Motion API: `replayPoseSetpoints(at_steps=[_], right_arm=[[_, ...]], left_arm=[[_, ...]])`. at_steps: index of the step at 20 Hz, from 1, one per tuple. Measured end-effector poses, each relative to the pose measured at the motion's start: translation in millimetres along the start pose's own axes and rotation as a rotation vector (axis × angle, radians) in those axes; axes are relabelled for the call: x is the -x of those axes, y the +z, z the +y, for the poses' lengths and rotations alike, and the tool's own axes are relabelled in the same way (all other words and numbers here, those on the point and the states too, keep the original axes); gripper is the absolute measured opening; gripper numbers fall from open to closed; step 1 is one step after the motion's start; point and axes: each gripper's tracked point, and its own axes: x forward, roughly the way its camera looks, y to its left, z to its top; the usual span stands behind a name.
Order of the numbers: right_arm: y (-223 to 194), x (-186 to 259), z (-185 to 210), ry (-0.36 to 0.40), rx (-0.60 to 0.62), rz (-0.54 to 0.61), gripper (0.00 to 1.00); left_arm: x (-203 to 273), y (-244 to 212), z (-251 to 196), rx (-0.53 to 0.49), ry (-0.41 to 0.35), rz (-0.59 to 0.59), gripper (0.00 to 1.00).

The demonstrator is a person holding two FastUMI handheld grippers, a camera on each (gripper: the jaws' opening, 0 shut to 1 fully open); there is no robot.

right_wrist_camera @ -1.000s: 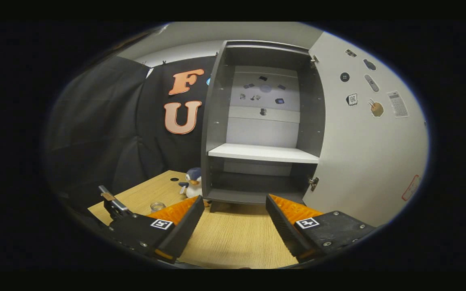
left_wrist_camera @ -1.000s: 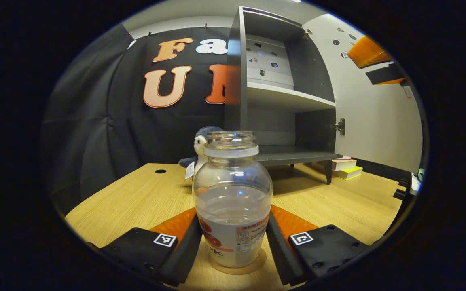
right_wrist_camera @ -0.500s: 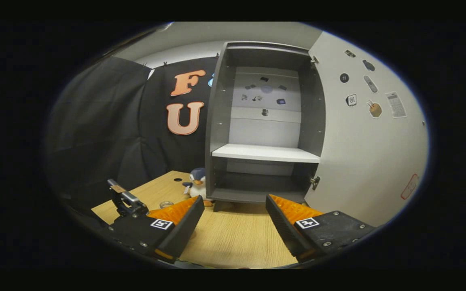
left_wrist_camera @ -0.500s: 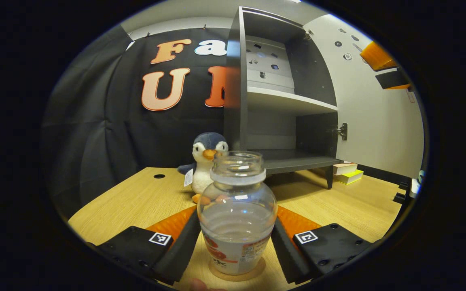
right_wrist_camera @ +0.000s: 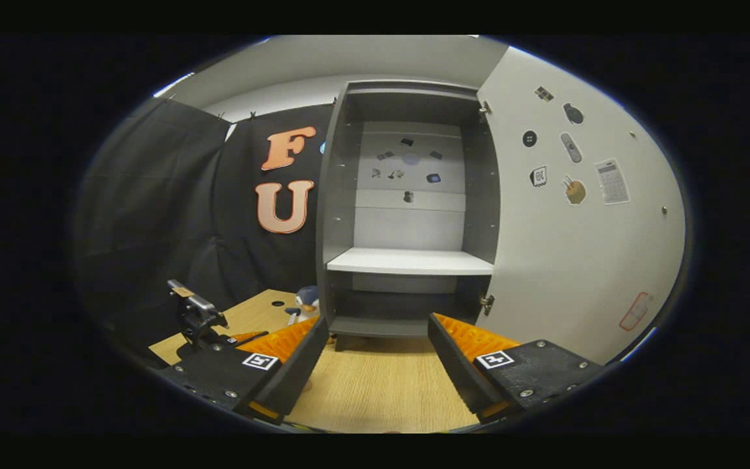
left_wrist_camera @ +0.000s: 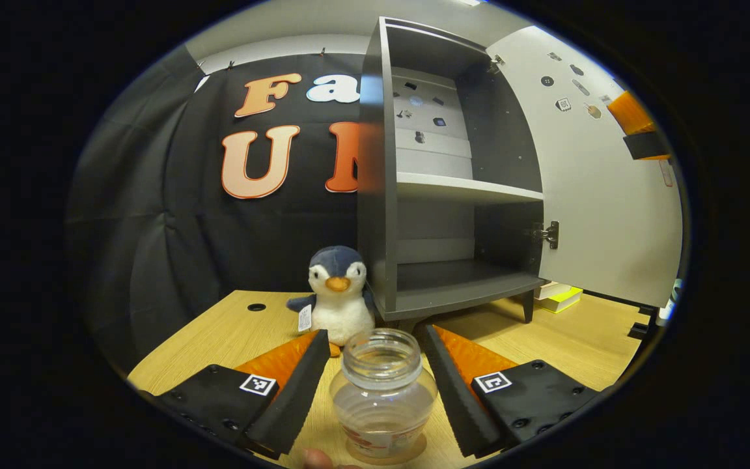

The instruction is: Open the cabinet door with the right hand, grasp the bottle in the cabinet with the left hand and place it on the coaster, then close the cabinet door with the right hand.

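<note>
**Left gripper backed off the bottle**

Since a second ago the left gripper (left_wrist_camera: 375,371) has risen and drawn back, so its fingers, then close against the sides of the clear, lidless glass bottle with a red-printed label (left_wrist_camera: 383,404), now stand apart from it with gaps on both sides. That bottle stands upright on the round tan coaster (left_wrist_camera: 414,451) on the light wooden table (left_wrist_camera: 219,332). Just behind it sits a blue-and-white plush penguin (left_wrist_camera: 338,294), beside the dark grey cabinet (left_wrist_camera: 375,195), whose pale door (right_wrist_camera: 577,260) with stickers hangs wide open. In the right gripper view, the right gripper (right_wrist_camera: 378,358) is spread wide, holding nothing, facing the open cabinet, now slightly nearer the door.
</note>
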Motion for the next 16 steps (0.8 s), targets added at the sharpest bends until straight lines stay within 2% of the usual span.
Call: replayPoseSetpoints(at_steps=[9, 16], right_arm=[[27, 26, -23, -0.061, 0.007, -0.068, 0.95], [53, 55, -73, -0.177, 0.021, -0.112, 0.95]], left_arm=[[1, 53, -11, -0.008, -0.027, -0.061, 0.95], [17, 107, -24, 0.008, -0.043, -0.085, 0.95]])
